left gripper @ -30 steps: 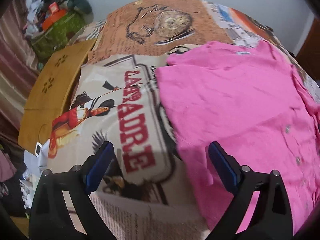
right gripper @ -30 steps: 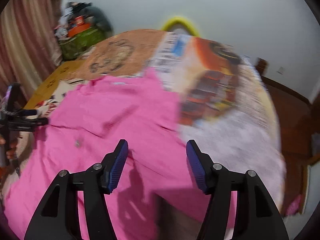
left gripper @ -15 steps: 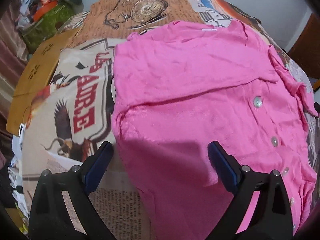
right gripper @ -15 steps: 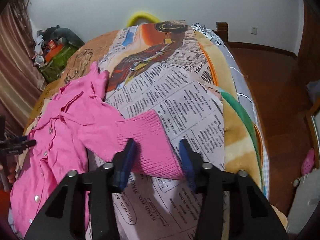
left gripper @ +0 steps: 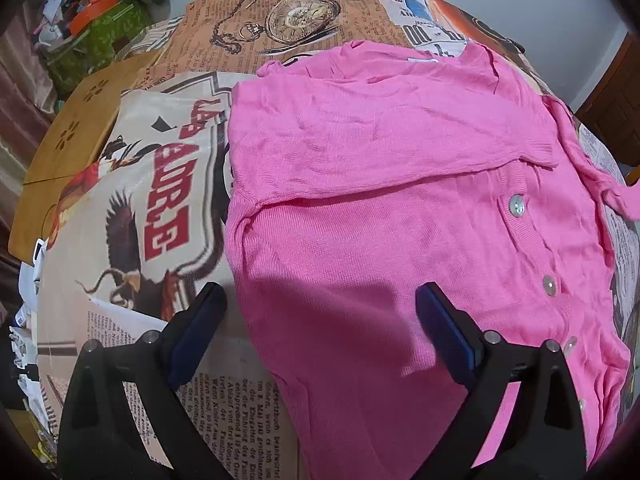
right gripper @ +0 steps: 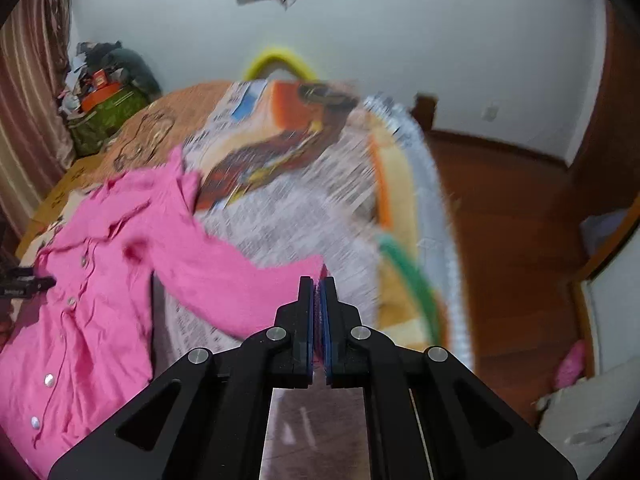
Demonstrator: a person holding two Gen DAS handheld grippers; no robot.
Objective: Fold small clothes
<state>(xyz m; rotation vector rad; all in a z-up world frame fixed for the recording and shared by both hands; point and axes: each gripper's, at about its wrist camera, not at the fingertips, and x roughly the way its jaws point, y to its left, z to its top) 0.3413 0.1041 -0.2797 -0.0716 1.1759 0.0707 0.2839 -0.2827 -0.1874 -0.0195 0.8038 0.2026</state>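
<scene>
A pink buttoned cardigan [left gripper: 400, 184] lies spread on a table covered with printed newspaper-pattern cloth [left gripper: 160, 208]. One sleeve is folded across its chest. My left gripper [left gripper: 320, 312] hovers open over the cardigan's lower left edge, with nothing between its blue pads. In the right wrist view the same cardigan [right gripper: 92, 300] lies at the left, and its other sleeve [right gripper: 240, 280] stretches out to the right. My right gripper [right gripper: 319, 284] is shut on the cuff of that sleeve, lifted off the table.
A wooden board [left gripper: 76, 136] lies along the table's left side, with a green bag and clutter [left gripper: 96, 28] beyond it. A yellow hoop [right gripper: 276, 60] stands at the far edge. The wooden floor [right gripper: 512, 216] drops away to the right of the table.
My right gripper closed on the sleeve cuff and pulled it out to the right. My left gripper shifted from the cloth onto the cardigan's left edge, then held still.
</scene>
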